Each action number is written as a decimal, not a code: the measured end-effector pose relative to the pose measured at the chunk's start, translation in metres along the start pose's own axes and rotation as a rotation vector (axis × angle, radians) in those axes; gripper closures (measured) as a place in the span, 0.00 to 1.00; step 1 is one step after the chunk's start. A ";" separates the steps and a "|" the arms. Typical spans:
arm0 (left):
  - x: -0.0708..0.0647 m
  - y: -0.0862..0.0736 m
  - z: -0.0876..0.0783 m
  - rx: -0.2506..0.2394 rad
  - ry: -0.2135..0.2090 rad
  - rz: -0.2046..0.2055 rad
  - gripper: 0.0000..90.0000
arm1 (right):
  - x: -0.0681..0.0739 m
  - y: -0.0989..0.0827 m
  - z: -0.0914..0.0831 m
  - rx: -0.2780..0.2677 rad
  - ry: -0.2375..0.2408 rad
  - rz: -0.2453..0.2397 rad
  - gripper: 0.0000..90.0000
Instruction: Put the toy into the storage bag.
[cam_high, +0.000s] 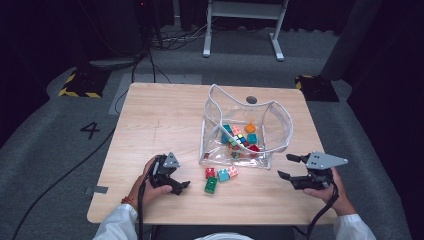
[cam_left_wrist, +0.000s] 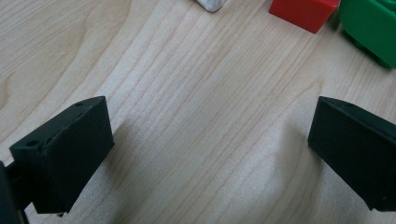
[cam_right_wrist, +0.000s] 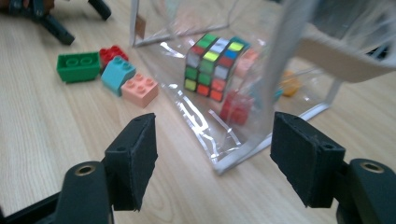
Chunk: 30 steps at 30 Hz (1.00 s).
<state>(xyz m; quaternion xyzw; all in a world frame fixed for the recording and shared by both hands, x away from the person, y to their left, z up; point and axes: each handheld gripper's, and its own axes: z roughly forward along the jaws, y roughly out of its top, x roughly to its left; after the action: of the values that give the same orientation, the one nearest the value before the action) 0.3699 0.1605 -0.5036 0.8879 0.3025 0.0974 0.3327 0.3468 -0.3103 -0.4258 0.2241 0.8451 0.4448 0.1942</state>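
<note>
High view: your right gripper (cam_high: 289, 166) sits at about 4 o'clock on the table (cam_high: 160, 120), jaws spread wide with nothing between them, just beside the near right corner of the clear plastic bag (cam_high: 280, 117). Your left gripper (cam_high: 184, 185) rests at 7 o'clock, jaws also wide and empty, over bare wood.

Four loose bricks lie between the two grippers, just in front of the bag: a green brick (cam_high: 211, 185), red brick (cam_high: 210, 172), teal brick (cam_high: 223, 174) and pink brick (cam_high: 233, 171), studded and glossy. Inside the bag a puzzle cube (cam_right_wrist: 211, 66) sits among more coloured bricks. The bag's white-edged wall stands between your right gripper and the cube.

The table is pale wood with fine grain and rounded corners. Grey carpet surrounds it, with cables, a white frame at 12 o'clock and yellow-black striped blocks at 10 and 2 o'clock.
</note>
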 end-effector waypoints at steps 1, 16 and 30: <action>0.000 0.000 0.000 0.000 0.000 0.000 0.00 | 0.003 -0.002 0.004 -0.001 0.015 0.011 0.36; 0.000 0.000 0.000 0.000 0.000 0.000 0.00 | 0.047 -0.010 0.084 0.106 0.135 0.012 0.41; 0.000 0.000 0.000 0.001 -0.001 0.000 0.00 | 0.066 0.004 0.133 0.133 0.084 0.041 0.44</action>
<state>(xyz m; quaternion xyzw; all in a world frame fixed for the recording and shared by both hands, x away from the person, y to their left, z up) 0.3699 0.1605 -0.5035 0.8881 0.3024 0.0969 0.3324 0.3633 -0.1836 -0.5015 0.2351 0.8752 0.4008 0.1342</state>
